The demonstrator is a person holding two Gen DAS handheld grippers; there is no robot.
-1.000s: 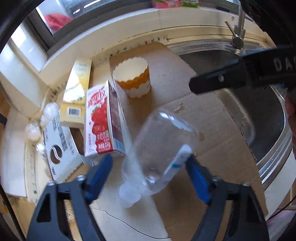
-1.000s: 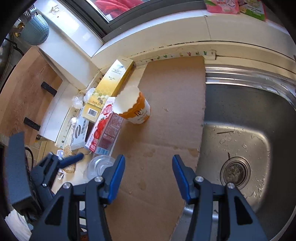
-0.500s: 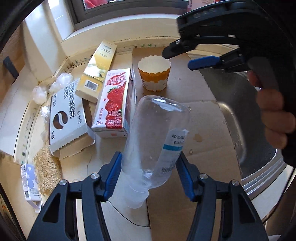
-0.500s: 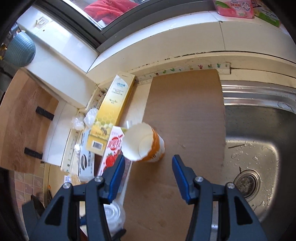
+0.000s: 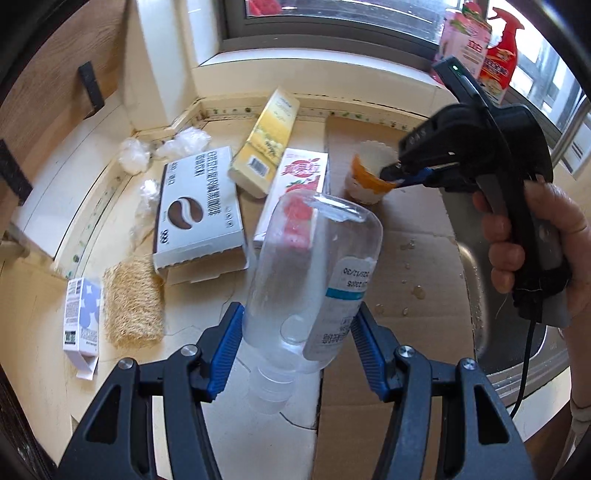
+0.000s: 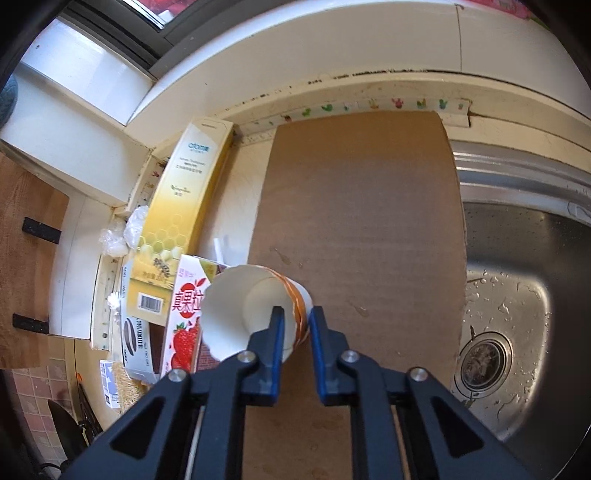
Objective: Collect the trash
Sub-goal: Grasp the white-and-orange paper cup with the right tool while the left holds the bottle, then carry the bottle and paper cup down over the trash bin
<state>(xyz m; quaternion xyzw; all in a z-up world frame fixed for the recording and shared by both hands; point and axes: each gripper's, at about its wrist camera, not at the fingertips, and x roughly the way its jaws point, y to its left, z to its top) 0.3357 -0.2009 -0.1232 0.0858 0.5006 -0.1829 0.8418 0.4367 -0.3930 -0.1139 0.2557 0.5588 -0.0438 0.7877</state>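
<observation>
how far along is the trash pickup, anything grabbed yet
Nothing looks binned yet; no bin is in view. In hand: the left gripper clamps the clear plastic bottle, and the right gripper has just closed, pinching the paper cup by its wall. Left on the counter: the strawberry carton, yellow box, coffee box and plastic wrap bits.

Location: a home kitchen. A stainless steel sink (image 6: 517, 295) with a round drain (image 6: 484, 363) is set into a cream surface (image 5: 44, 332) directly below a window (image 5: 332, 14). A tap (image 5: 570, 129) stands at the sink edge. Bottles of cleaning product (image 5: 498, 66) occupy the sill. Food packaging lies on the surface: a coffee box (image 5: 197, 206), a strawberry milk carton (image 6: 184, 306), a paper cup (image 6: 236, 310). A scrubbing pad (image 5: 131, 302) lies nearby.
</observation>
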